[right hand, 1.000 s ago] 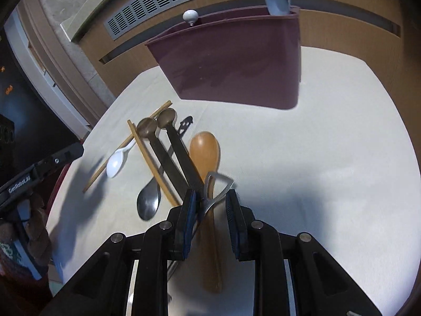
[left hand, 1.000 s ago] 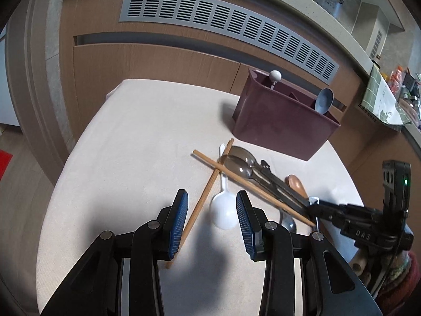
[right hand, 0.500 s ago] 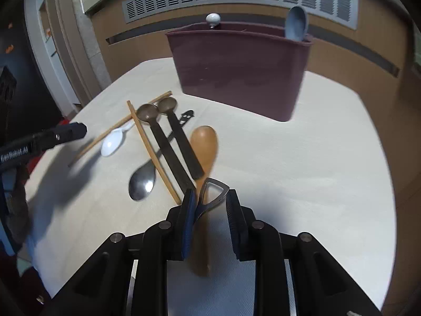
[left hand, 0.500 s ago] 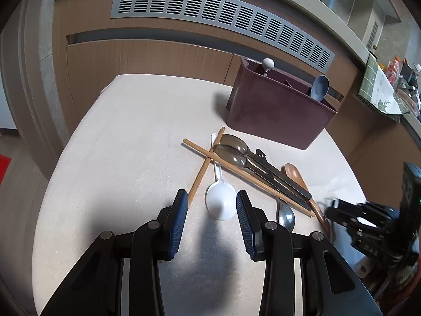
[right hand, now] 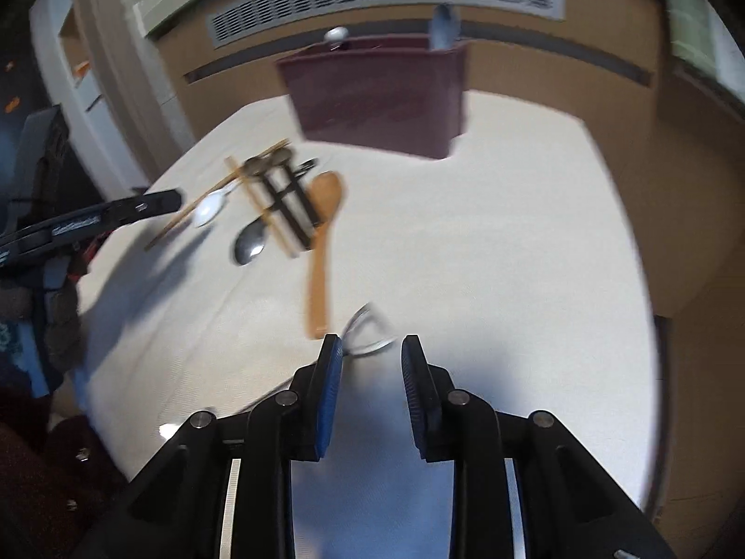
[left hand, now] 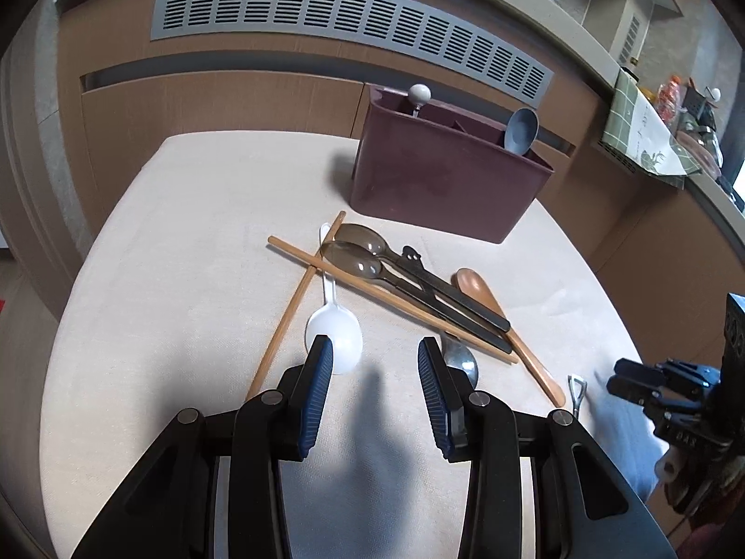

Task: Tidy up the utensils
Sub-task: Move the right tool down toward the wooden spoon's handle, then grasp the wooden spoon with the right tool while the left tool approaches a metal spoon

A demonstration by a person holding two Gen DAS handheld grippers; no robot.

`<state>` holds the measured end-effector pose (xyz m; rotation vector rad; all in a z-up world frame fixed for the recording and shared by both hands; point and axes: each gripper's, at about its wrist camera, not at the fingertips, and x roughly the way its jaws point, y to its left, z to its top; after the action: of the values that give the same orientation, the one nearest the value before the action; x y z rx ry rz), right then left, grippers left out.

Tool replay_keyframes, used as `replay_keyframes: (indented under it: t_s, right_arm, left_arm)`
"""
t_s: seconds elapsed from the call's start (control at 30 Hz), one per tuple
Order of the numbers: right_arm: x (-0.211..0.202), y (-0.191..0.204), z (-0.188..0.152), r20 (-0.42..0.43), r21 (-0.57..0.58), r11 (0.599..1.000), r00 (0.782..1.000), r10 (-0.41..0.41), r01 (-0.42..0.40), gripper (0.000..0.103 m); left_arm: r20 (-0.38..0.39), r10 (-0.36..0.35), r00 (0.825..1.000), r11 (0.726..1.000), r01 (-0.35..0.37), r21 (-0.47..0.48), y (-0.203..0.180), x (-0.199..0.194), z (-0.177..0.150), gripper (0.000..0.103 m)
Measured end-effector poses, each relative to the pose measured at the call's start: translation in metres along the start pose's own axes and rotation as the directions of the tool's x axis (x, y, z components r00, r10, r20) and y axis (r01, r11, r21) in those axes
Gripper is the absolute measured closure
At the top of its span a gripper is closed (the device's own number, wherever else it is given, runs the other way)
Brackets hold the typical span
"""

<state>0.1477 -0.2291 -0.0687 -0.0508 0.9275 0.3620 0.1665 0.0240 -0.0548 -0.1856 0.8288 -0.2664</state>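
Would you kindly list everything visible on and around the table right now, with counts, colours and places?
table: one, cream cloth top, fills the foreground
utensil caddy: one, maroon, far side of table
ladle-like spoon: one, grey-blue, upright in caddy's right end
white-knobbed utensil: one, in caddy's left end
chopsticks: two, wooden, crossed left of the pile
white spoon: one, under the chopsticks
dark-handled spoons: two, brownish bowls, mid-pile
steel spoon: one, near edge of pile
wooden spoon: one, right of pile
bottle opener: one, metal, beside wooden spoon's handle end
left gripper: open, empty
right gripper: jaws just opening, opener's loop ahead, not clamped
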Motion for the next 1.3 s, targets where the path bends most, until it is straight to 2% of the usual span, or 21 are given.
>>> replay_keyframes:
  t_s: [0.07, 0.1, 0.2, 0.33, 0.37, 0.5, 0.63, 0.77, 0.9, 1.07, 1.2, 1.27, 1.3]
  right_arm:
    - [-0.007, -0.005, -0.001, 0.010, -0.002, 0.999, 0.999, -0.037, 0.037, 0.077]
    - [-0.009, -0.007, -0.001, 0.001, 0.002, 1.000, 1.000, -0.025, 0.025, 0.077]
    - [-0.008, -0.003, -0.001, -0.072, 0.012, 0.998, 0.995, 0.064, -0.063, 0.077]
    - [0.012, 0.005, -0.004, -0.149, 0.121, 0.981, 0.975, 0.167, -0.149, 0.077]
    - [0.018, 0.005, -0.004, -0.156, 0.148, 0.978, 0.973, 0.172, -0.149, 0.077]
    - [0.030, 0.019, 0.008, -0.128, 0.121, 0.989, 0.986, 0.103, -0.087, 0.076]
    - [0.047, 0.045, 0.023, -0.074, 0.010, 1.000, 0.997, 0.024, -0.024, 0.075]
    - [0.060, 0.065, 0.030, -0.033, -0.103, 0.994, 0.999, -0.035, 0.032, 0.071]
    - [0.052, 0.061, 0.022, -0.052, -0.148, 0.989, 0.999, -0.006, -0.002, 0.072]
    - [0.033, 0.059, -0.003, -0.045, -0.179, 0.984, 0.998, -0.035, 0.027, 0.071]
    - [0.028, 0.063, -0.008, -0.064, -0.190, 0.981, 0.997, -0.054, 0.041, 0.071]
    - [0.027, 0.063, -0.008, -0.076, -0.212, 0.977, 0.996, -0.053, 0.036, 0.074]
    - [0.027, 0.063, -0.007, -0.077, -0.230, 0.973, 0.996, -0.043, 0.024, 0.079]
  left_arm:
    - [0.007, -0.002, 1.000, 1.000, 0.002, -0.002, 0.001, -0.004, 0.000, 0.064]
    - [0.009, -0.003, 1.000, 1.000, 0.003, -0.005, 0.001, -0.005, 0.000, 0.064]
    - [0.010, -0.007, 1.000, 1.000, 0.007, -0.013, 0.000, -0.007, 0.000, 0.064]
    - [0.013, -0.017, 1.000, 1.000, 0.017, -0.008, -0.003, -0.012, -0.001, 0.064]
    - [0.015, -0.017, 1.000, 1.000, 0.017, -0.006, -0.003, -0.013, -0.001, 0.064]
    - [0.018, -0.016, 1.000, 1.000, 0.016, -0.018, -0.001, -0.013, -0.002, 0.064]
    - [0.003, -0.014, 1.000, 1.000, 0.014, -0.024, 0.001, -0.007, -0.004, 0.064]
    - [-0.007, -0.002, 1.000, 1.000, 0.001, -0.027, 0.004, -0.004, -0.006, 0.064]
    - [-0.012, -0.002, 1.000, 0.999, 0.001, -0.045, 0.008, 0.000, -0.007, 0.064]
    - [-0.031, -0.023, 0.999, 0.999, 0.022, -0.031, -0.001, 0.006, -0.008, 0.064]
    - [-0.039, -0.031, 0.999, 0.999, 0.030, -0.019, -0.007, 0.006, -0.010, 0.064]
    - [-0.034, -0.029, 0.999, 0.999, 0.028, -0.017, -0.007, 0.004, -0.009, 0.064]
    - [-0.031, -0.024, 0.999, 1.000, 0.024, -0.020, -0.005, 0.002, -0.009, 0.064]
